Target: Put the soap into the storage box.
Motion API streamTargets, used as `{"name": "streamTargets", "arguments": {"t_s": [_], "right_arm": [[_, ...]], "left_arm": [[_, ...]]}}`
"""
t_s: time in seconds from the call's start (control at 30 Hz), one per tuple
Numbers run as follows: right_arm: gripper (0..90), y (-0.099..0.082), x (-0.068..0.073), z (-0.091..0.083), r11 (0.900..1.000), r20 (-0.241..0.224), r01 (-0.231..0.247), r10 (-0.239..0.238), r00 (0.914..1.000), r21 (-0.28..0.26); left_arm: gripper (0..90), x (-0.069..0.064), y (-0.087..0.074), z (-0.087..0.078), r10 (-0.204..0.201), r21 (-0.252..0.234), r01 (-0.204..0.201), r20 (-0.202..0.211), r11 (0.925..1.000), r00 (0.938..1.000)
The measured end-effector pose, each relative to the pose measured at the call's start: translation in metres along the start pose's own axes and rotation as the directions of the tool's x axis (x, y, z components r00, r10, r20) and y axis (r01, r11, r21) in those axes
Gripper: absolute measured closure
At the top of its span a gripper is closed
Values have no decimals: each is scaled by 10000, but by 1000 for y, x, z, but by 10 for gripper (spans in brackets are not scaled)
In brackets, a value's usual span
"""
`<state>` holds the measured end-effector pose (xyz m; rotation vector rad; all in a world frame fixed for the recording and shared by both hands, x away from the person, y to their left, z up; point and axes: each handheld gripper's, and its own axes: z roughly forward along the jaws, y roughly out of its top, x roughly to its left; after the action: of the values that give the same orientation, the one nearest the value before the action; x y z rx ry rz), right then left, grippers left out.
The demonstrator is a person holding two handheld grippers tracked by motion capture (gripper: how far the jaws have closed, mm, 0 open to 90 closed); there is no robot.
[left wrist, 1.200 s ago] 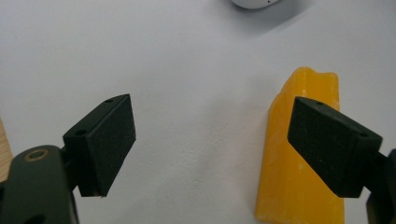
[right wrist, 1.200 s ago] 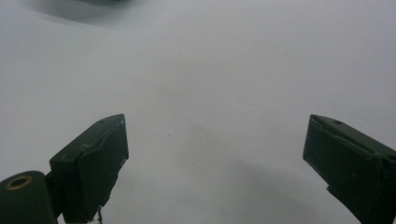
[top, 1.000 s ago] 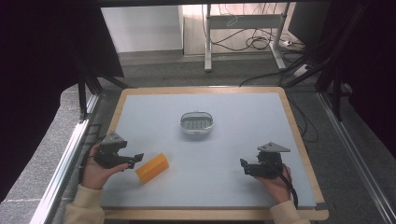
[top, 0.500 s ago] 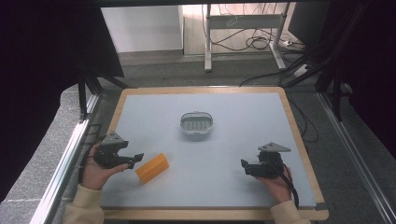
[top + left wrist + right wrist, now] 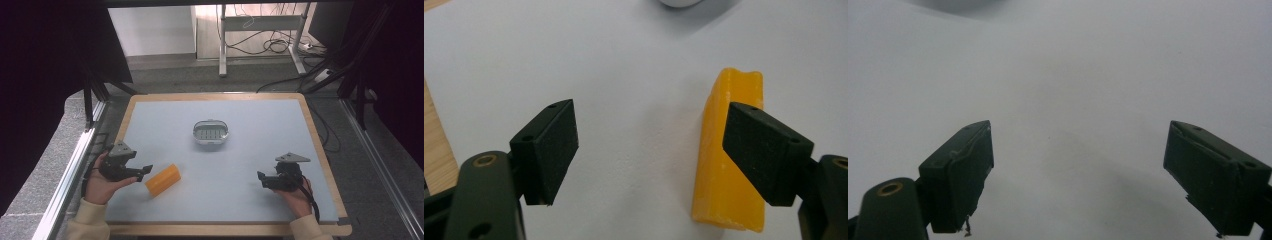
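left claw [image 5: 649,150] closer, dish [image 5: 211,134] unfilled

yellow-orange soap bar [image 5: 163,180] lying flat, angled, table's front-left area.

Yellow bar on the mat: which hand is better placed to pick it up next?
Left. The left tool sits right beside the yellow bar, jaws open and just closing, the bar at one jaw. The right tool is far across the mat, open over bare surface.
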<state>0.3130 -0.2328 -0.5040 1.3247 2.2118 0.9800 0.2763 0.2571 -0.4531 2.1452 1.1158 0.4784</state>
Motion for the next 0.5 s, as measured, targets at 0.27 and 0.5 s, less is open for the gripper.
{"name": "streamTargets", "arguments": {"t_s": [0.27,0.5], "right_arm": [[141,1,1,-1,9999,38,-80,80,10000,-93],[162,1,1,-3,9996,-81,-86,84,9999,-282]], "left_arm": [[222,-10,6,-2,257,265,-263,225,9993,9994],[226,-14,8,5,330,521,-351,416,9980,9986]]}}
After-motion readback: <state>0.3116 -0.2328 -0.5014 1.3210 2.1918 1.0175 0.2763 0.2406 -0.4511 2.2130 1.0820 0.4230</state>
